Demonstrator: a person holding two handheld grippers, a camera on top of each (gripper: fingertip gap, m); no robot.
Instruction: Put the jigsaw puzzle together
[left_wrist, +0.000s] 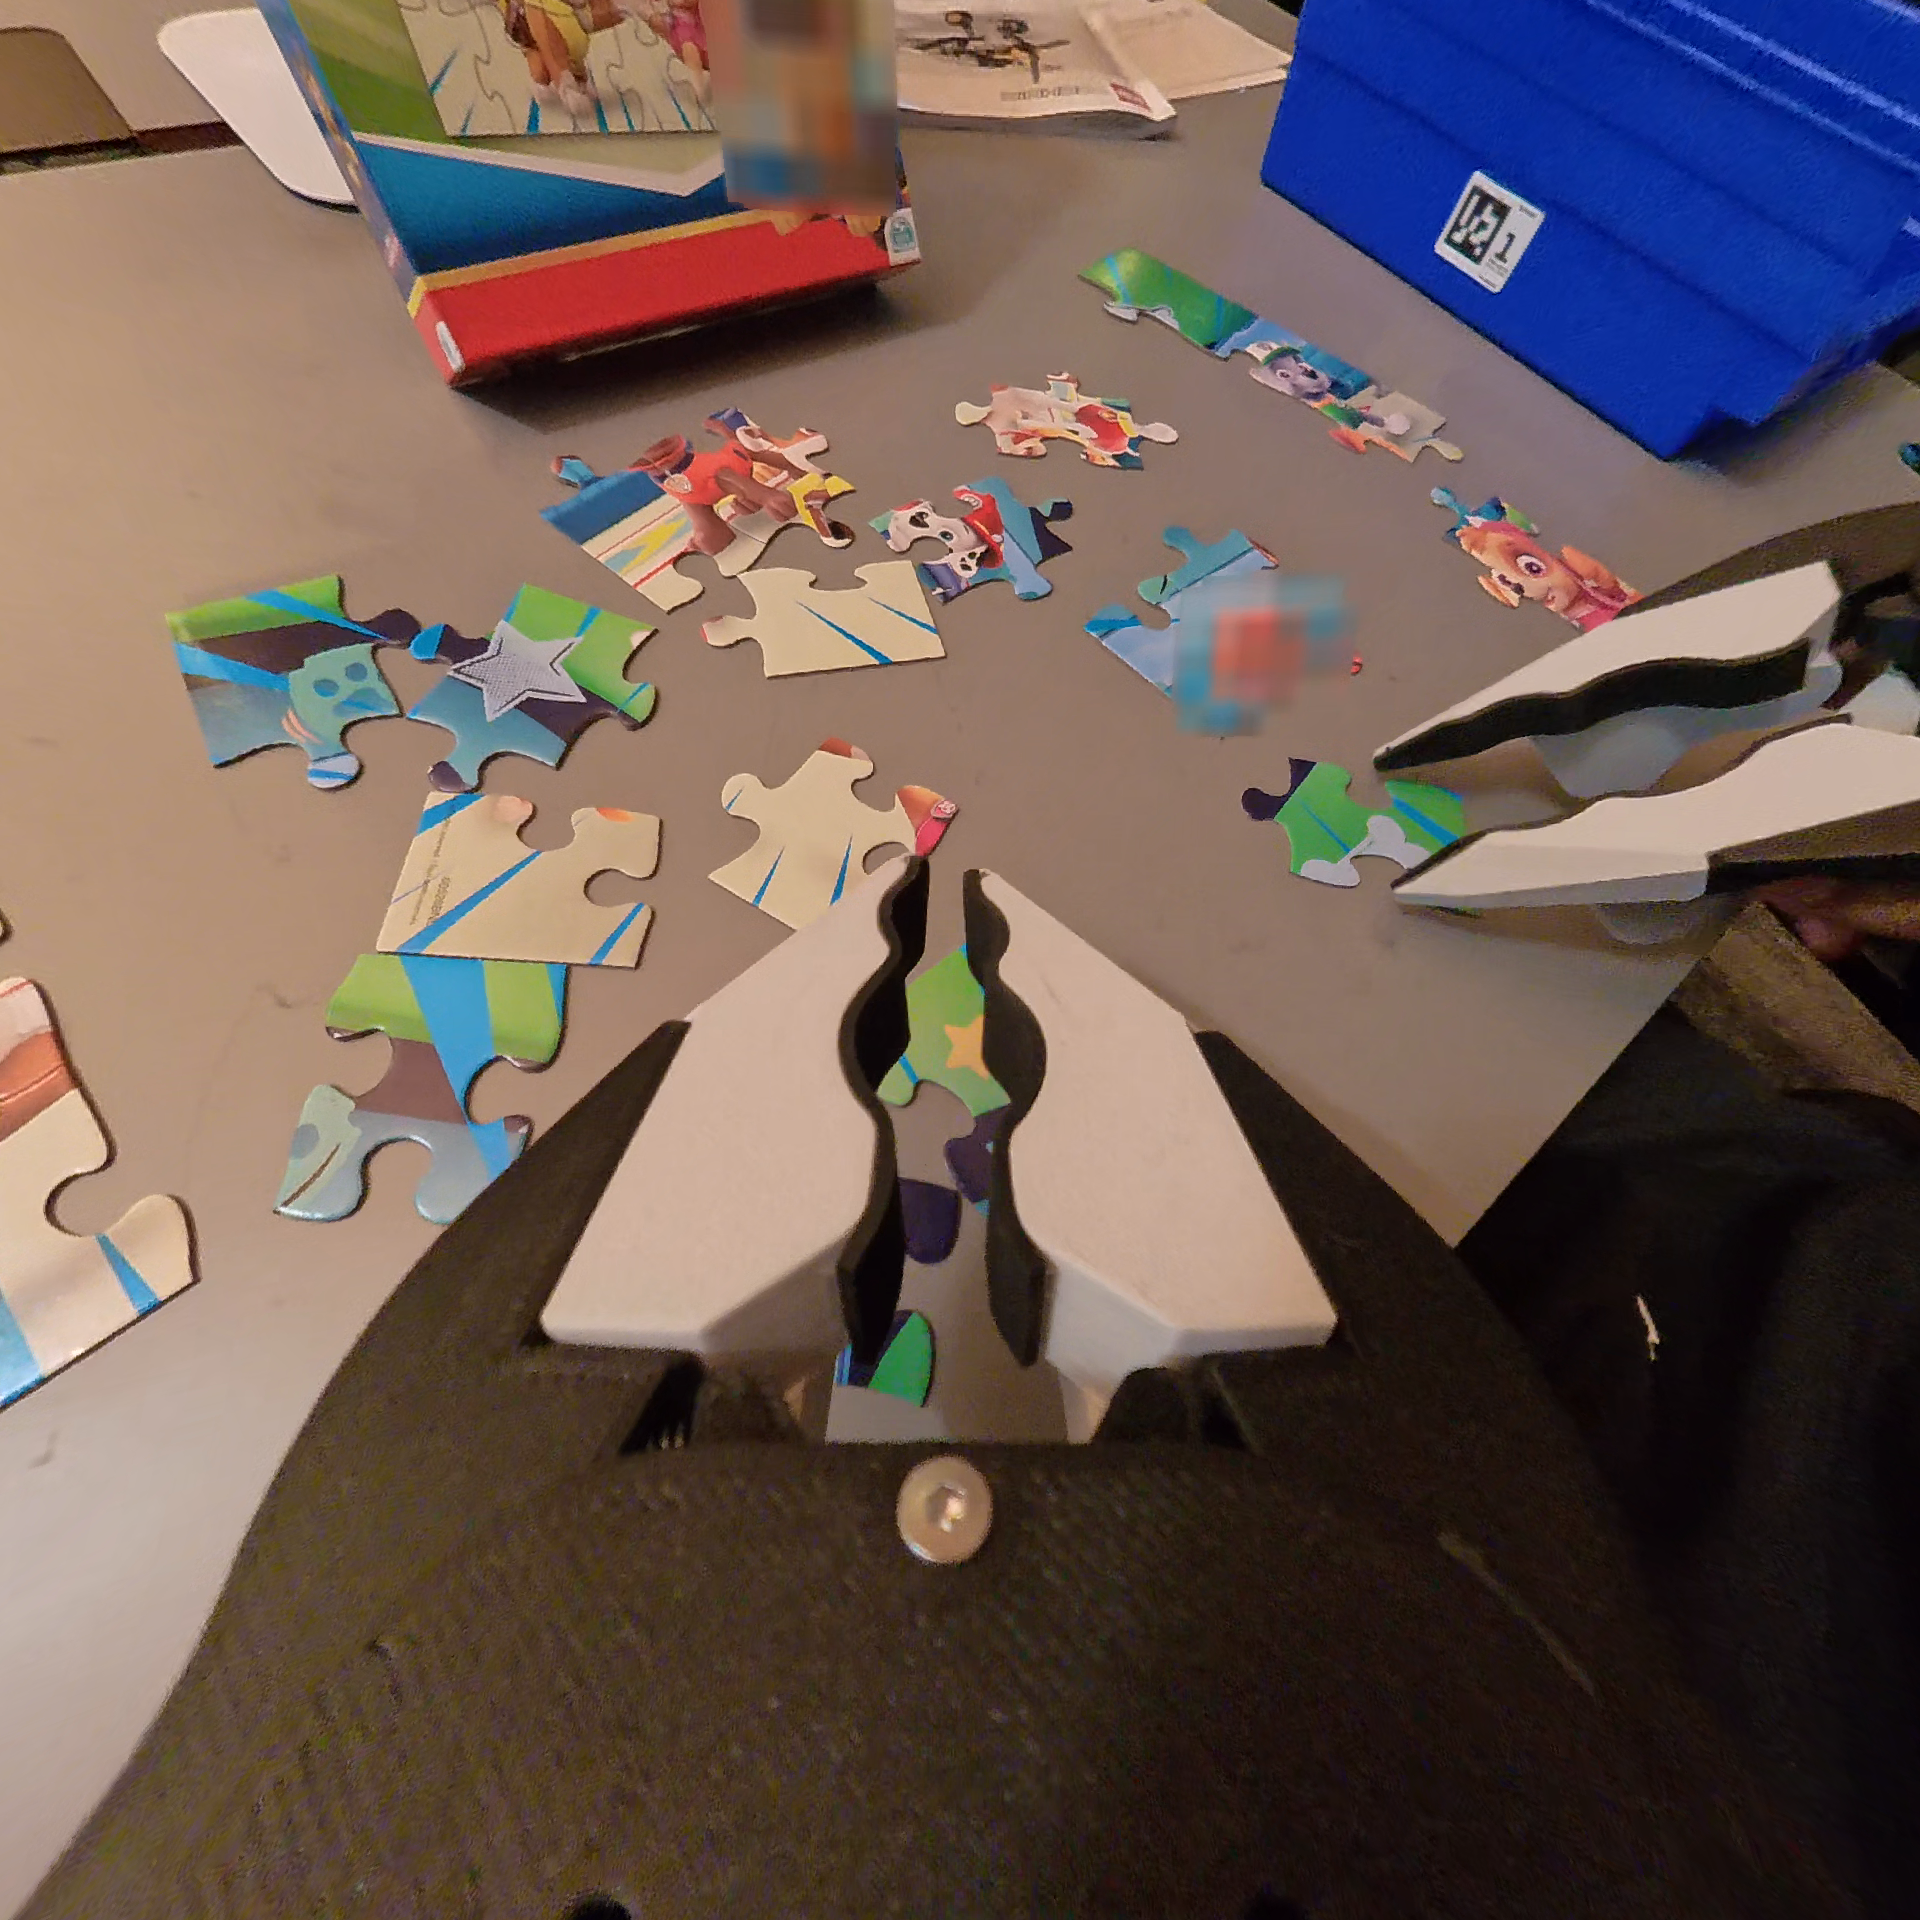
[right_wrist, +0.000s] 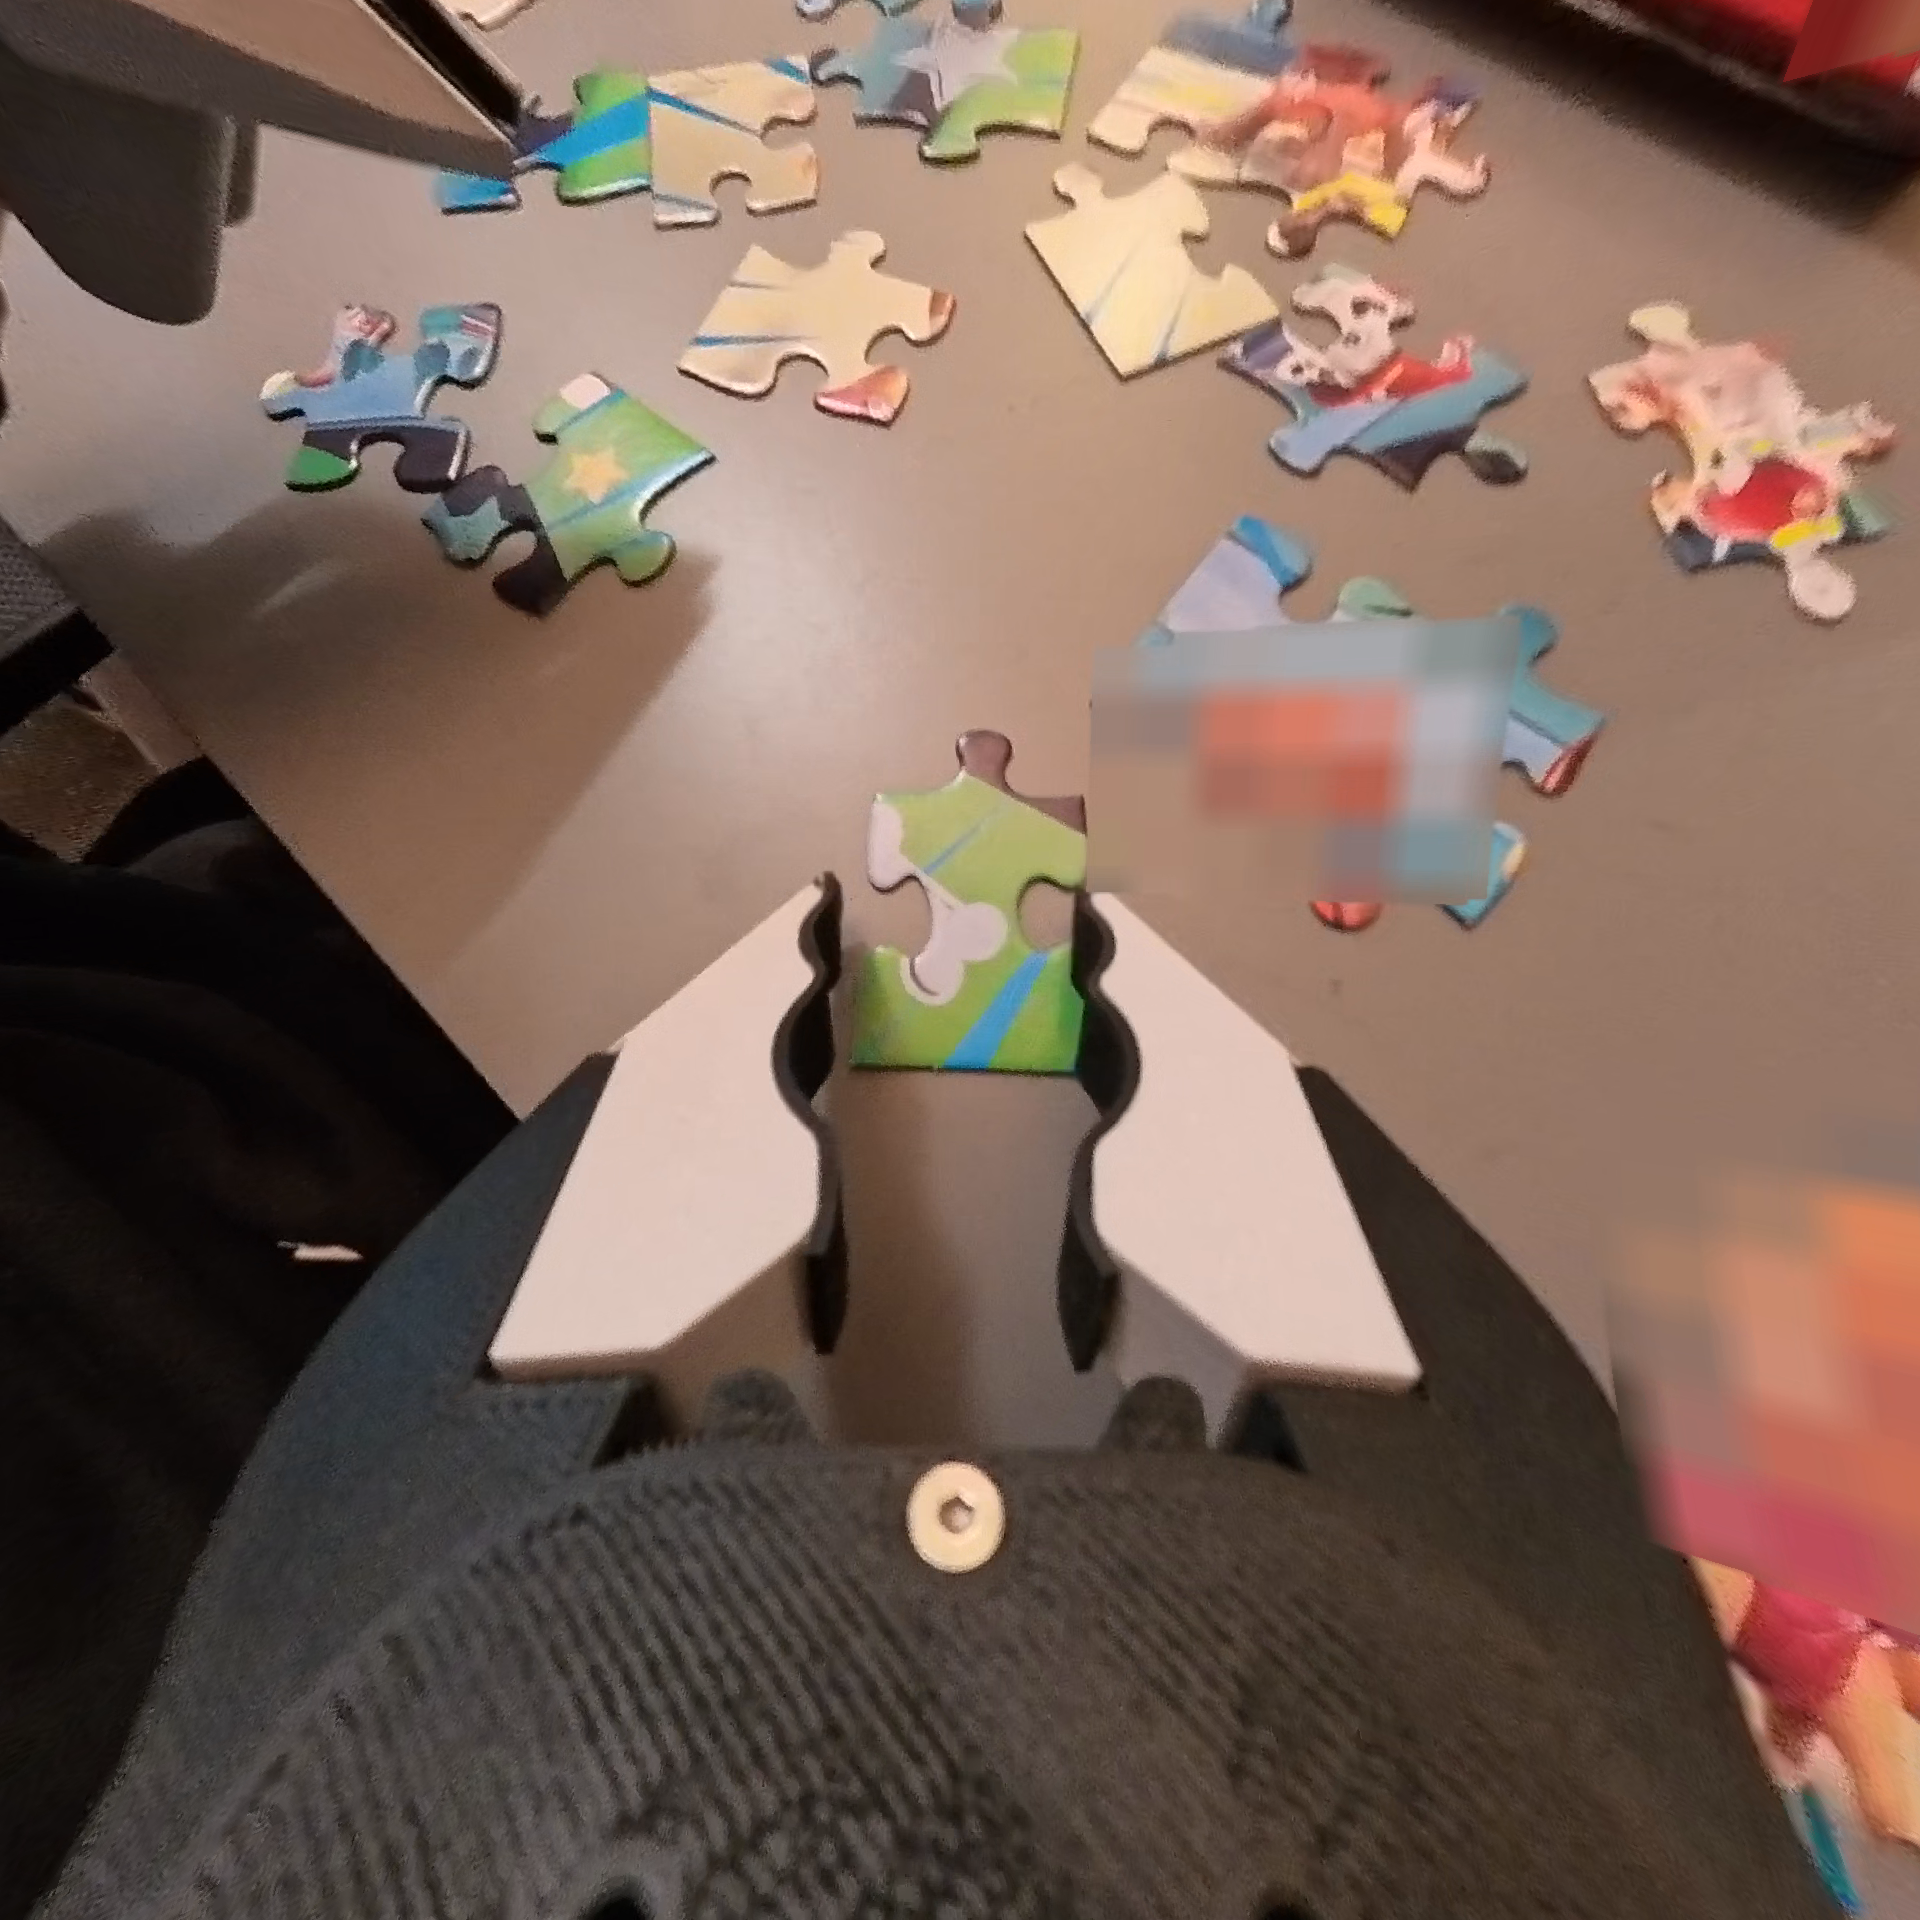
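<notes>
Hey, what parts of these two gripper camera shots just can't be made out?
- Left wrist view: the left gripper covers most of the green star piece beneath it.
- Right wrist view: whether the right gripper pinches the green bone piece; the left pad looks clear, and the picture is soft.
- Puzzle box: top cut off.

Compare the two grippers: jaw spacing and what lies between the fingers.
The left gripper has its jaws nearly closed with nothing between the tips; the right gripper stands wide.
A green puzzle piece lies between the right one's fingers, not clamped.
Both hover over the grey table.
</notes>
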